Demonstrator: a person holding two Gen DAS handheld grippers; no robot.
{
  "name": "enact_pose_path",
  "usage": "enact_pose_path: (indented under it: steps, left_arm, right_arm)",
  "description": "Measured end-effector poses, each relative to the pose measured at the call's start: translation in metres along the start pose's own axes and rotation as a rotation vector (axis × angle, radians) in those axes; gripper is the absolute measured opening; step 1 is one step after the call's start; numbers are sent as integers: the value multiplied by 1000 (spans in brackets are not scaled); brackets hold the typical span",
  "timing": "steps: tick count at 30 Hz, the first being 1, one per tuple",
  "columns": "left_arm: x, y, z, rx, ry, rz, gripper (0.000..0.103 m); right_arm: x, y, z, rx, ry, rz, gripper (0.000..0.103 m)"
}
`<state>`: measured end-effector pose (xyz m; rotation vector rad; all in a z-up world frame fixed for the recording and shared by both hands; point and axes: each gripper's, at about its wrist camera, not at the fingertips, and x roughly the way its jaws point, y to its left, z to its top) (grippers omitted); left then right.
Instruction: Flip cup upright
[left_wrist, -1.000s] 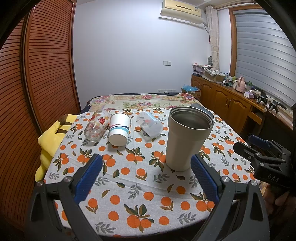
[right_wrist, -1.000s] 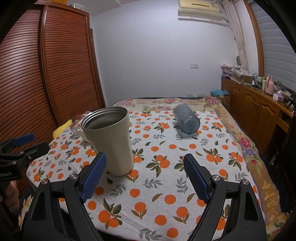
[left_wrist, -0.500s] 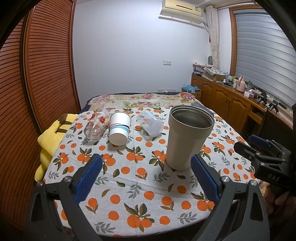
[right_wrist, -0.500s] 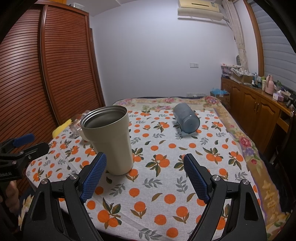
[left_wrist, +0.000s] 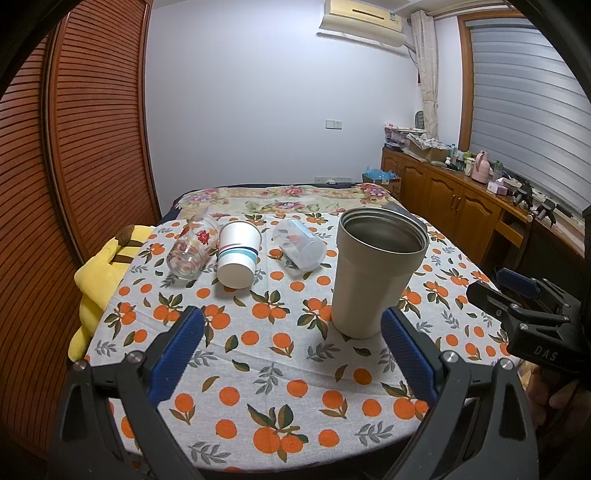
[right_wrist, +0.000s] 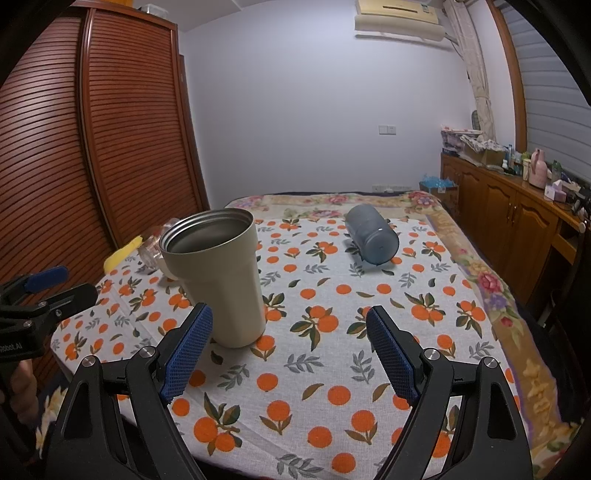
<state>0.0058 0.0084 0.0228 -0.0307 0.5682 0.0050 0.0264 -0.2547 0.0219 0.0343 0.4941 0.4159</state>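
Beige steel tumbler (left_wrist: 376, 273) stands upright on the table (left_wrist: 258, 369), mouth up, on the orange-print cloth (right_wrist: 332, 332), near the front edge.

Left tool (left_wrist: 291, 354) hangs low at the front edge, jaws spread wide, nothing btwn them; its right blue pad (left_wrist: 406, 354) sits just in front of the tumbler's base in the picture, can't tell if touching. Right tool (right_wrist: 290, 350) is also wide open & empty; its left pad (right_wrist: 188, 350) is just beside the tumbler's lower wall, tumbler off to the left, outside the gap.

Behind the tumbler, w/ some space, 3 cups lie on their sides in a row: printed glass (left_wrist: 192, 247) far left, white paper cup w/ stripes (left_wrist: 238, 254) just beside it, bottom facing the camera, and clear plastic cup (left_wrist: 299, 245) to the right. A blue-grey cup (right_wrist: 371, 234) lies on its side further back on the right, well apart from the rest; from the left wrist view only a sliver shows behind the tumbler rim.

Yellow plush toy (left_wrist: 99, 280) hangs at the left table edge. Wooden cabinet (left_wrist: 454, 206) w/ clutter along the right wall.
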Motion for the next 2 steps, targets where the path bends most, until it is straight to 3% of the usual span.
enact_pose_path:
  steps: [2]
  left_arm:
    - [0, 0, 0, 1, 0, -1, 97]
  right_arm:
    - [0, -1, 0, 2, 0, 0, 87]
